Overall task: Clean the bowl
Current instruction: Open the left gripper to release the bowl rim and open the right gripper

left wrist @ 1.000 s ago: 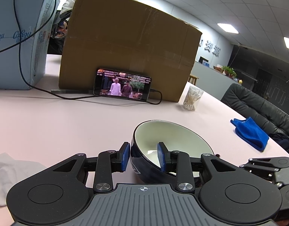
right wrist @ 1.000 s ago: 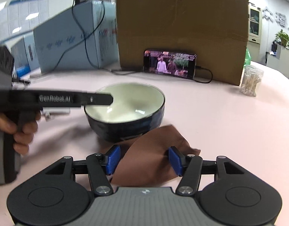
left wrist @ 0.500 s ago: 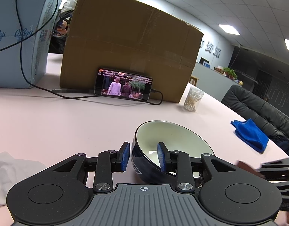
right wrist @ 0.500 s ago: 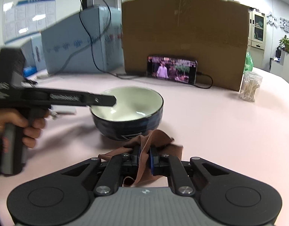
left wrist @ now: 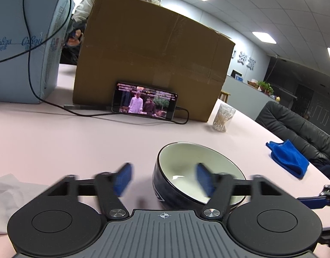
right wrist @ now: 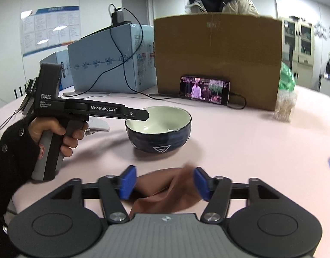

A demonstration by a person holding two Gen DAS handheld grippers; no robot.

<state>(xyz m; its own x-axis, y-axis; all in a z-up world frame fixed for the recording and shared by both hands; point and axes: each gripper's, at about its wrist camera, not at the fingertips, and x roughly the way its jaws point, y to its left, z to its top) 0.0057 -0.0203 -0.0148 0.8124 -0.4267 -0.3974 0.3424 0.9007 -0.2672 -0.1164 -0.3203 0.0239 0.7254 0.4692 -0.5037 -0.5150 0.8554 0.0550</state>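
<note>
A dark blue bowl (left wrist: 192, 172) with a cream inside stands on the pink table; it also shows in the right wrist view (right wrist: 158, 126). My left gripper (left wrist: 163, 181) is open, its fingers blurred, straddling the bowl's near-left rim without holding it. In the right wrist view the left gripper's tip (right wrist: 141, 115) reaches over the bowl's left rim. My right gripper (right wrist: 163, 182) is open, with a brown cloth (right wrist: 165, 192) lying loose on the table between its fingers, in front of the bowl.
A cardboard box (left wrist: 152, 68) with a phone (left wrist: 144, 103) leaning on it stands at the back, blue boxes (left wrist: 25, 43) and cables to its left. A jar of cotton swabs (left wrist: 223, 118), a blue cloth (left wrist: 287, 159) and a white tissue (left wrist: 7, 191) lie around.
My left gripper has opened and let go of the bowl's rim. My right gripper, shut on the brown cloth half a second ago, has opened and the cloth has dropped to the table.
</note>
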